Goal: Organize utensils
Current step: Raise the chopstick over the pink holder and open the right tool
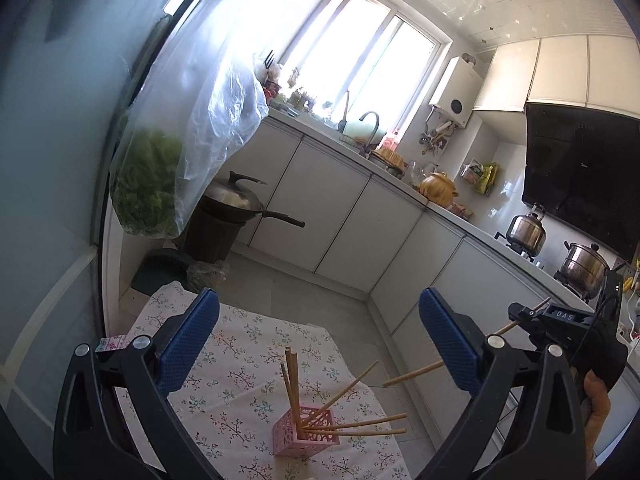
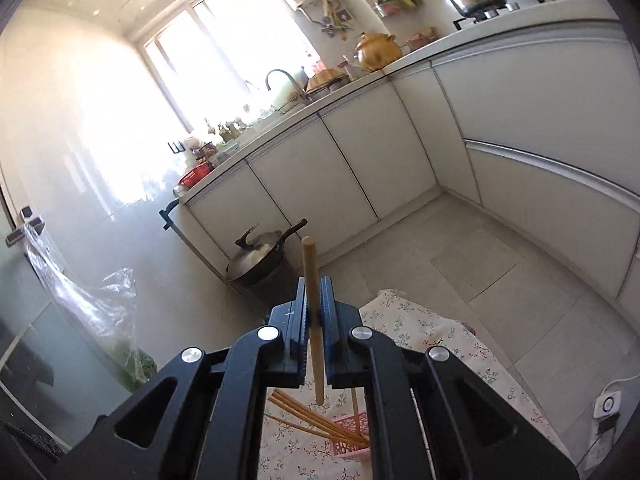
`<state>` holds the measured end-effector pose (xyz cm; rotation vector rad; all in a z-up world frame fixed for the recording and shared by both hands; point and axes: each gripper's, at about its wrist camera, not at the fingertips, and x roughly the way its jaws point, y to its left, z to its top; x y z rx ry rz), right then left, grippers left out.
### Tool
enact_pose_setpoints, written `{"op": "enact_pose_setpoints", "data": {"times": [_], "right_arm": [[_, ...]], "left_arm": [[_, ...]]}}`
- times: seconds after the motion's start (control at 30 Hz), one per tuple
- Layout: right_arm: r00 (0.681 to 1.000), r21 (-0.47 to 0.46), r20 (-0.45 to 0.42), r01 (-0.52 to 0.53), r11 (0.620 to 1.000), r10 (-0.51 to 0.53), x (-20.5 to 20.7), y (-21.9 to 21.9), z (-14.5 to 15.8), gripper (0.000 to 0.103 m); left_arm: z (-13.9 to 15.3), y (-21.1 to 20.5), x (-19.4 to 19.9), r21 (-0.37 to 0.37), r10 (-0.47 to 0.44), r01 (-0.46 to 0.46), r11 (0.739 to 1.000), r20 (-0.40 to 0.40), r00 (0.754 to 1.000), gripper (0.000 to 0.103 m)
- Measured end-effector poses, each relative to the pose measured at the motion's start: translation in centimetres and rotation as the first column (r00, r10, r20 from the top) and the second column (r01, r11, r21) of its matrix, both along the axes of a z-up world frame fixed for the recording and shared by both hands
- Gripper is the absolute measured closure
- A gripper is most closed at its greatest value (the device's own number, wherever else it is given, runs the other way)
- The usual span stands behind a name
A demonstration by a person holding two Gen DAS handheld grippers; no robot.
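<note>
We hold the left gripper (image 1: 318, 344) with its blue pads wide apart and nothing between them, above the table (image 1: 240, 360) with its flowered cloth. Below it the pink holder (image 1: 303, 432) stands on the cloth toward the table's near edge, closer to the right side. Several chopsticks (image 1: 356, 426) sit in it: some upright, others leaning far out to the right.

Our right gripper (image 2: 314, 320) is clenched on one chopstick (image 2: 313, 320), which crosses the pads and sticks out past them at both ends. From the left wrist camera we see the right gripper (image 1: 524, 314) up off the table's right edge, the stick (image 1: 412, 374) slanting down toward the holder without touching it. Under the right gripper, the holder (image 2: 350, 440) and its chopsticks (image 2: 316, 424) show on the cloth.
</note>
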<state>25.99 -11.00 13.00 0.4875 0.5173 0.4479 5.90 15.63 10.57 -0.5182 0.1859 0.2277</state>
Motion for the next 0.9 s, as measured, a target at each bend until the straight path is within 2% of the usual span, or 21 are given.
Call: {"op": "enact_pose_setpoints", "data": {"times": [0.23,0.47,0.73,0.77,0.8,0.83,0.87,0.9], "right_arm": [[0.999,-0.138,0.033,-0.035,0.99,0.04,-2.6,5.0,-2.4,0.097],[0.997,-0.236,0.073,-0.02,0.972,0.039,-3.1,7.0,-5.2,0.097],[0.998,-0.271,0.064,-0.01,0.963,0.029,-1.6,8.8,-7.5,0.097],[0.998,-0.266,0.062,-0.013,0.964,0.03,-1.4,8.9,-7.9,0.094],[0.998,-0.264,0.06,-0.013,0.964,0.03,-1.4,9.2,-8.2,0.086],[0.998,-0.269,0.058,-0.017,0.963,0.034,-1.3,9.4,-8.7,0.074],[0.998,-0.265,0.06,-0.017,0.964,0.034,-1.4,9.5,-9.0,0.049],[0.997,-0.251,0.066,-0.011,0.968,0.029,-1.6,9.3,-9.1,0.048]], "left_arm": [[0.0,0.9,-0.5,-0.019,0.009,-0.009,1.0,0.008,1.0,0.007],[-0.3,1.2,-0.1,-0.024,0.014,-0.014,1.0,-0.007,1.0,0.007],[-0.8,1.4,0.5,-0.023,0.015,-0.015,1.0,-0.027,1.0,0.007],[-0.9,1.4,0.7,-0.022,0.013,-0.013,1.0,-0.031,0.999,0.007],[-1.0,1.4,0.8,-0.019,0.01,-0.011,1.0,-0.037,0.999,0.007],[-1.1,1.3,1.0,-0.016,0.008,-0.008,1.0,-0.042,0.999,0.007],[-1.2,1.2,1.2,-0.012,0.005,-0.006,1.0,-0.049,0.999,0.007],[-1.3,1.0,1.3,-0.008,0.0,-0.001,1.0,-0.055,0.998,0.007]]}}
